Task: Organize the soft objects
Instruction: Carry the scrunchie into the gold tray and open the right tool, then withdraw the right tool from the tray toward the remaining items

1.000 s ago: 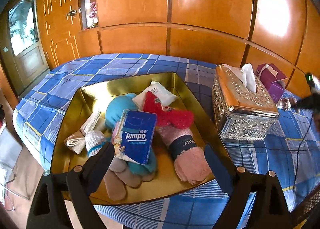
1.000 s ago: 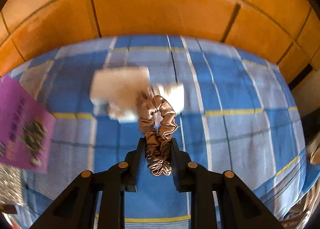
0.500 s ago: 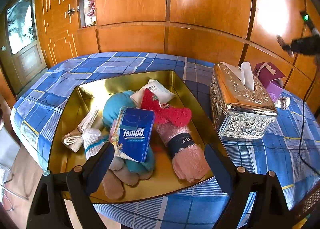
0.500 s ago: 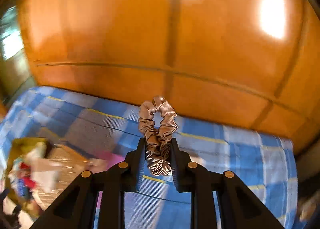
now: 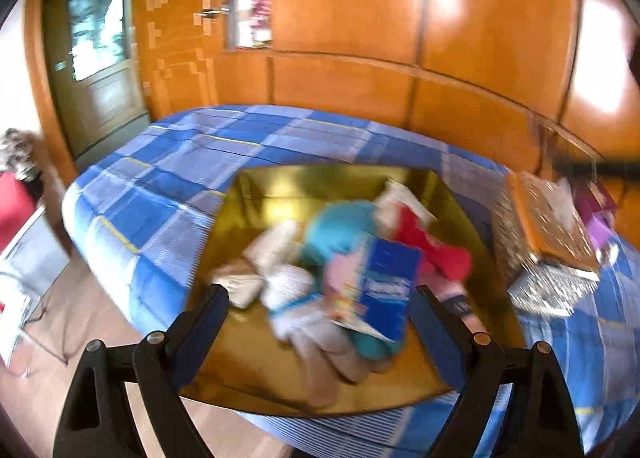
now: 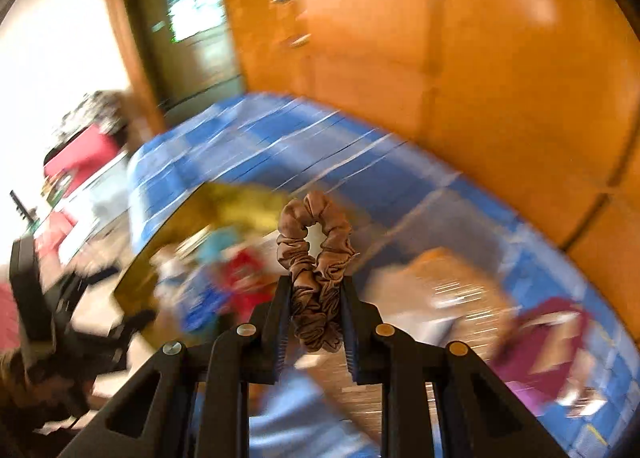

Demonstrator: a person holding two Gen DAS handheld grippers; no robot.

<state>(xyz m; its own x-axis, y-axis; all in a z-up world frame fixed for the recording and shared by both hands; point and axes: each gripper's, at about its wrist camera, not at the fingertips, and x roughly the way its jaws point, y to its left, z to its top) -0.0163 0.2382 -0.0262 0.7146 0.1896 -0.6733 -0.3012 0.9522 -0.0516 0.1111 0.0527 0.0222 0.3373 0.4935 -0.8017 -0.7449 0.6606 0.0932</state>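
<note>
My right gripper (image 6: 314,290) is shut on a tan satin scrunchie (image 6: 314,250) and holds it in the air above the table, with the gold tray (image 6: 236,197) blurred below and to the left. My left gripper (image 5: 320,298) is open and empty, held over the near edge of the gold tray (image 5: 276,185). The tray holds several soft items: a blue tissue pack (image 5: 386,286), a teal plush (image 5: 340,230), a red sock (image 5: 432,246) and pale socks (image 5: 288,282). Both views are motion-blurred.
A silver tissue box (image 5: 548,250) stands right of the tray on the blue checked tablecloth (image 5: 168,177). A purple box (image 5: 600,209) lies behind it and also shows in the right wrist view (image 6: 556,342). Wooden wall panels stand behind the table.
My right gripper has swung left with the scrunchie, from facing the wall to over the tissue box and tray. My left gripper has shifted left, so the tray sits further right in its view.
</note>
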